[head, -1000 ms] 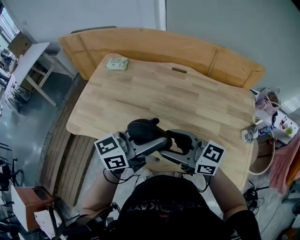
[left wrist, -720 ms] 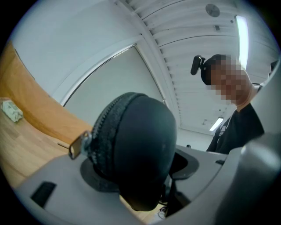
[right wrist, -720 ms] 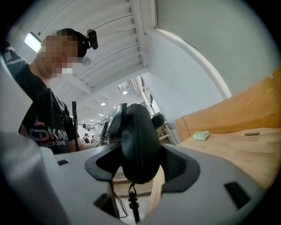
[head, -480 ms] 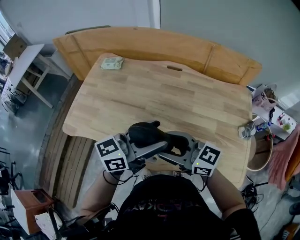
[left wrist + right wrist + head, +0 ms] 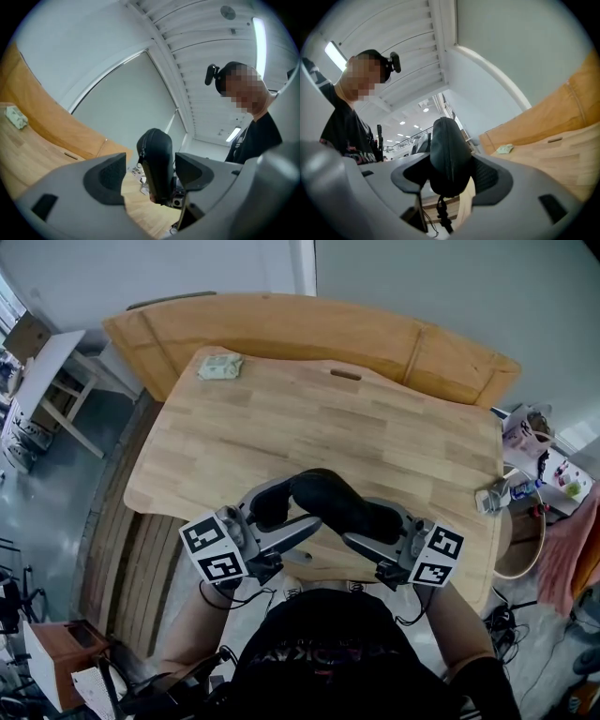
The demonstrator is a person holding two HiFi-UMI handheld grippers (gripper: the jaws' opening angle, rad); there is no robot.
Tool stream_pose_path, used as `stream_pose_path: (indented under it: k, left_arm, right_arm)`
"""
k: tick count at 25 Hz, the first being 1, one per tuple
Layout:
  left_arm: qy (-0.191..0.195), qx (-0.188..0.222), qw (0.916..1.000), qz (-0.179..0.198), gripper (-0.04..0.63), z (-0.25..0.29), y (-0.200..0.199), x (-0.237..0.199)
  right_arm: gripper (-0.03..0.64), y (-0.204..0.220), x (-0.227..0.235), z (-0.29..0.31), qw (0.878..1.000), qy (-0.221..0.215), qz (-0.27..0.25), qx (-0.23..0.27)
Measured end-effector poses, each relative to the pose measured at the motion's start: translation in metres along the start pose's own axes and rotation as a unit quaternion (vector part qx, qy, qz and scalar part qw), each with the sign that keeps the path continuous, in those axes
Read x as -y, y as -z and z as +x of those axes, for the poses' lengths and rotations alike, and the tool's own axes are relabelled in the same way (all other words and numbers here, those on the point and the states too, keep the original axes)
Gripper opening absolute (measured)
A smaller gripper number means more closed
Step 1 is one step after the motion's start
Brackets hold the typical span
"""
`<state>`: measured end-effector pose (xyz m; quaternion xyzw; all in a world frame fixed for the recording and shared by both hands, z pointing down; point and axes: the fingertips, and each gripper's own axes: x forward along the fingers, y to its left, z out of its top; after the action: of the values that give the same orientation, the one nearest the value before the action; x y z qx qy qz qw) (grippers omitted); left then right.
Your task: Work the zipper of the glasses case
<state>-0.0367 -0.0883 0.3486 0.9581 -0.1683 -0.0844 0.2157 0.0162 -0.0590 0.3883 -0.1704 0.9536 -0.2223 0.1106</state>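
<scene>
- Glasses case (image 5: pixel 333 502) is held in the air above the near edge of the table (image 5: pixel 375 427); its long axis runs from the left gripper (image 5: pixel 298 510) across to the right gripper (image 5: pixel 364 523).
- Right gripper is clamped across one end. Left jaws are opening, with the other end between them and one pad clear of it.
- Zipper seam (image 5: pixel 142 157) is resolved only in the gripper views; the head view gives a plain black shell.
</scene>
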Motion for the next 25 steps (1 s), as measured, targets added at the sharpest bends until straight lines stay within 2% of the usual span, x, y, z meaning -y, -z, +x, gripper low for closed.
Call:
stream_pose_path:
  k: [2, 4, 5, 7, 9, 11, 15, 19, 25]
  left_arm:
    - [-0.014, 0.001, 0.9999, -0.001, 0.337, -0.007, -0.002, -0.007]
    - [-0.025, -0.011, 0.9996, -0.006, 0.334, -0.011, 0.003, -0.011]
    - [-0.031, -0.019, 0.9993, -0.011, 0.301, -0.012, 0.008, -0.012]
    - [-0.049, -0.035, 0.9979, -0.024, 0.182, -0.015, 0.018, -0.017]
    - [-0.069, -0.047, 0.9957, -0.041, 0.023, -0.017, 0.029, -0.021]
    - [-0.072, -0.062, 0.9938, -0.058, 0.011, -0.016, 0.04, -0.02]
    - [-0.069, -0.103, 0.9898, -0.069, 0.011, -0.014, 0.065, -0.013]
    - [-0.08, -0.133, 0.9845, -0.081, 0.011, -0.016, 0.09, -0.01]
    - [-0.097, -0.144, 0.9793, -0.105, 0.011, -0.024, 0.111, -0.003]
  right_arm:
    - [0.276, -0.004, 0.019, -0.014, 0.999, 0.04, -0.008, 0.003]
    - [0.277, 0.0, 0.044, -0.028, 0.994, 0.1, -0.045, -0.02]
    - [0.276, 0.003, 0.057, -0.034, 0.989, 0.131, -0.065, -0.035]
    - [0.276, 0.009, 0.079, -0.043, 0.975, 0.18, -0.109, -0.067]
    - [0.276, 0.014, 0.095, -0.048, 0.959, 0.213, -0.157, -0.101]
    - [0.276, 0.02, 0.11, -0.051, 0.941, 0.237, -0.201, -0.131]
    - [0.276, 0.039, 0.14, -0.055, 0.899, 0.271, -0.279, -0.202]
    - [0.276, 0.064, 0.168, -0.056, 0.863, 0.281, -0.326, -0.264]
    - [0.276, 0.104, 0.222, -0.068, 0.793, 0.3, -0.389, -0.359]
